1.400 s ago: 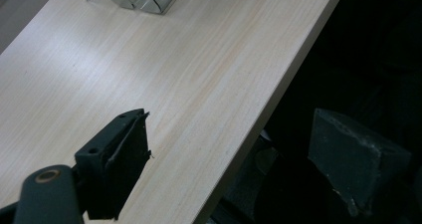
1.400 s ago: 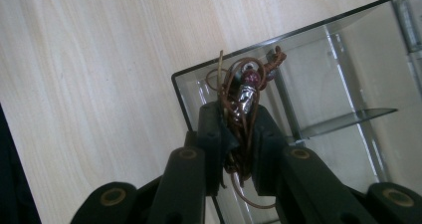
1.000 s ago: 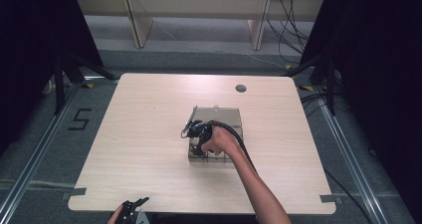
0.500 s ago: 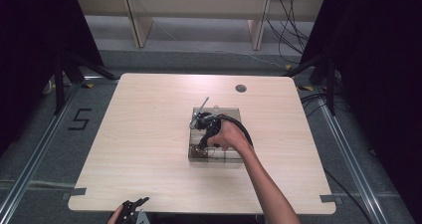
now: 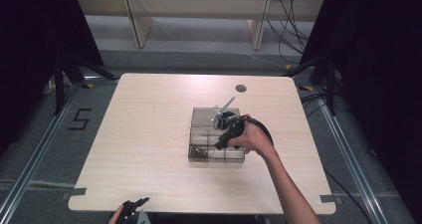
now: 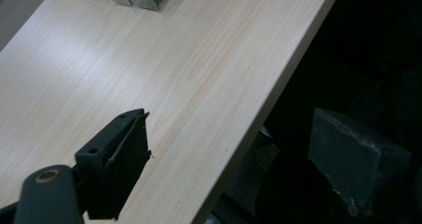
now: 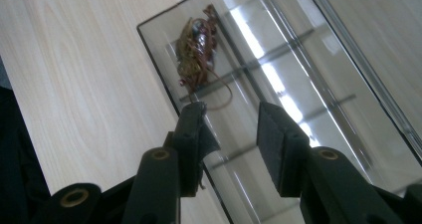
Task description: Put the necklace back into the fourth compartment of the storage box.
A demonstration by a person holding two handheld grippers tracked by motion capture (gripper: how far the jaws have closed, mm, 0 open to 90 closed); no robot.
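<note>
Right gripper [image 5: 219, 145] sits just right of frame centre in the high view, over the clear box [image 5: 199, 115], a divided transparent tray on the counter [image 5: 139, 134]. In the right gripper view its jaws stand partly apart w/ nothing between the pads; they have just been opening. Beyond the tips, in the upper-middle of that view, a tangle [image 7: 196, 52] of reddish-brown wire or band lies in the end compartment of the box, w/ one loose strand trailing down toward the left jaw tip. Can't tell if the strand touches it. In the high view the tangle [image 5: 199, 151] shows at the box's lower-left corner.

Left gripper [image 5: 133, 208] is at the bottom edge of the high view, left of centre, off the counter's near edge. In the left gripper view its jaws are wide apart and empty, one over the wood, one over the dark gap beyond the edge.

Progress, as I read it: tangle looks dropped into its compartment and let go, so the placing step seems done. Other compartments look empty as far as visible. What's left is prob. pulling the right gripper clear of the box w/o snagging the loose strand.
</note>
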